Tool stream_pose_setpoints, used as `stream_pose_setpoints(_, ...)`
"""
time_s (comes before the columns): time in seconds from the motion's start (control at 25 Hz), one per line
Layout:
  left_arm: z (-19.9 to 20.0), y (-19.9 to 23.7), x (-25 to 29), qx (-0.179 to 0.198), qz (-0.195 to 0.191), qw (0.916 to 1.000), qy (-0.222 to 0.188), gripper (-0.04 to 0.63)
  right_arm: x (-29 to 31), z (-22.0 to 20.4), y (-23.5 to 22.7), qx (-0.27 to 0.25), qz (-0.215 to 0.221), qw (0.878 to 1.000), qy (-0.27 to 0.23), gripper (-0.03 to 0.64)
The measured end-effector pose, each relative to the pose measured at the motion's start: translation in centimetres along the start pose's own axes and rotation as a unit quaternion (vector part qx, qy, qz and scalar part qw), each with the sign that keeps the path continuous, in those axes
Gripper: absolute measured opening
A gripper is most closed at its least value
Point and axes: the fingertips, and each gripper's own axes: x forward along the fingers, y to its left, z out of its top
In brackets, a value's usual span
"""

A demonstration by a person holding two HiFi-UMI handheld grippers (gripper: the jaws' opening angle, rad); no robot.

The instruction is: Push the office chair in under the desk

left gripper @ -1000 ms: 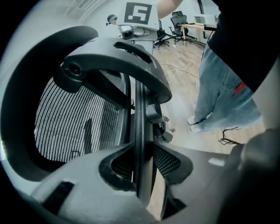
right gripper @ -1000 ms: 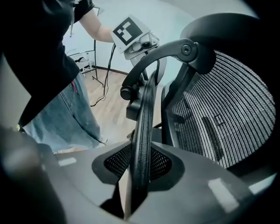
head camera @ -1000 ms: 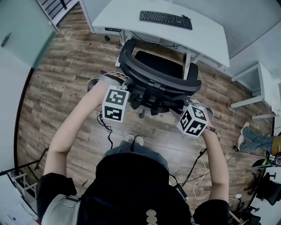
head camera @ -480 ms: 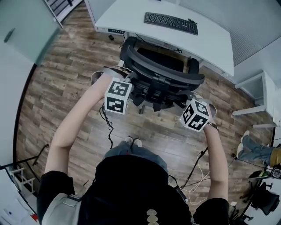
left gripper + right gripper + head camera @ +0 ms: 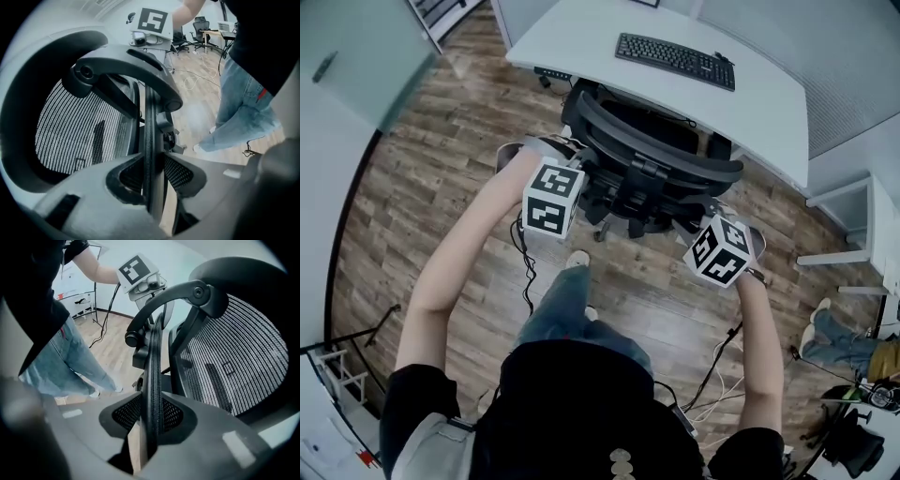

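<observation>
Your left tool [image 5: 150, 187] is clamped on the chair's [image 5: 652, 159] back rim [image 5: 149, 136]: that thin black edge runs straight up between the jaws, with the pads pressing on both sides. The right tool [image 5: 151, 427] tells the same story at the other side of the back. Its jaws have just been closing, and the rim sits pinched between them. From above, the left cube [image 5: 551, 199] and right cube [image 5: 719, 251] flank the back. The chair stands on the wood floor [image 5: 422, 187] facing the white counter [image 5: 581, 42]. Its seat is partly under the near edge and the curved back is just outside it. A keyboard [image 5: 675, 60] lies on top, back from that edge. Your shoe [image 5: 577, 260] is on the floor just behind the chair.
</observation>
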Motion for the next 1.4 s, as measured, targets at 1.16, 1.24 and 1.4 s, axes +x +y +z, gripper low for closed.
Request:
stream_pose_setpoints(1.16,-2.9,19.3,9.0,0.031,-0.011,0.9984,-0.047,0.123,5.3,-5.1,-19.3,0.038,-0.001,0.999,0.013,0.107)
stream_pose_setpoints(1.24,-2.9,19.4,9.1,0.032,-0.005,0.9984,-0.045,0.124,5.3,-5.2,-19.4,0.036,-0.006,0.999,0.014,0.107)
stream_pose_setpoints(1.4,-2.9,19.6,9.2,0.034,0.002,0.9984,-0.045,0.124,5.4,-5.2,-19.6,0.034,-0.012,0.999,0.014,0.109)
